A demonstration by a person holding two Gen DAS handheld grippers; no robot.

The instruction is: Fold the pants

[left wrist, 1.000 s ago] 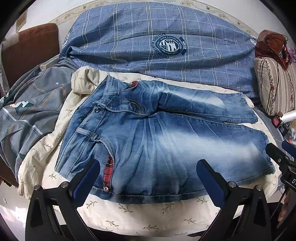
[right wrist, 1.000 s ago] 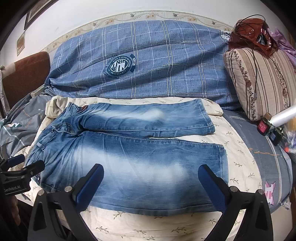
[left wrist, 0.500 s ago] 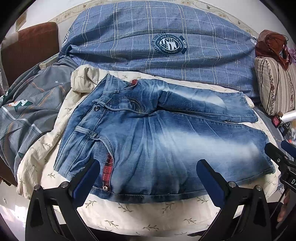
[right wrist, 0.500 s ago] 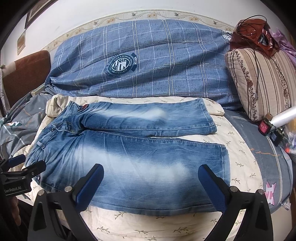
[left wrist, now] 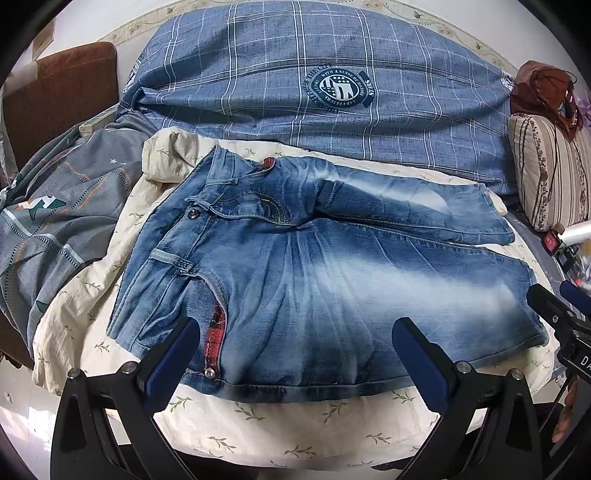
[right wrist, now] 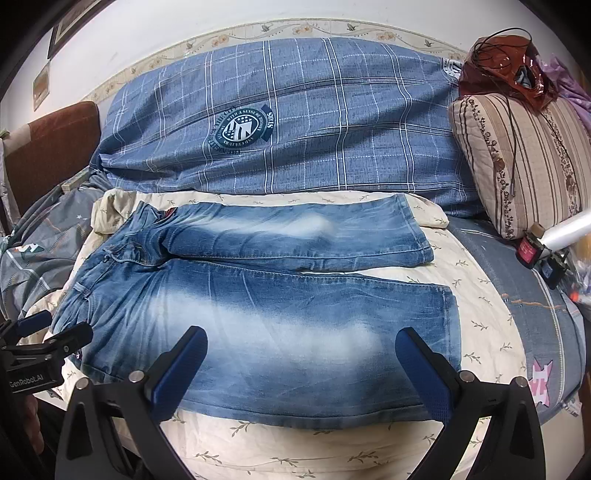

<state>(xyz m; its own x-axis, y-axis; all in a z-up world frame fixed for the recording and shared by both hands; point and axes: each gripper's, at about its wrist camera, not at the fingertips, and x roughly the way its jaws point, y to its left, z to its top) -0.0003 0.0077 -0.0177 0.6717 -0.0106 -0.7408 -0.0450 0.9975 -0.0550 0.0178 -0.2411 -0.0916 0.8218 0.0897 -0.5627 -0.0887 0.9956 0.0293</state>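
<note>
Hovering wide-spread and empty, left gripper [left wrist: 295,354] faces the faded blue denim pants [left wrist: 314,273], spread flat on the cream leaf-print sheet [left wrist: 258,421], waist leftward, ready for grasping. Right wrist view: right gripper [right wrist: 301,363], fingers [right wrist: 424,373] equally wide, empty, lines up over the near leg.

Wall [right wrist: 229,22]: white, edged with a floral border, seen straight ahead.
Headboard [left wrist: 62,99]: brown, placed far left.
Bedding [right wrist: 310,122]: blue plaid, laid ahead.
Cushion [right wrist: 524,162]: striped, set far right.

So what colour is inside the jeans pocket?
Red and black plaid pocket lining, clearest in the left wrist view.
</note>
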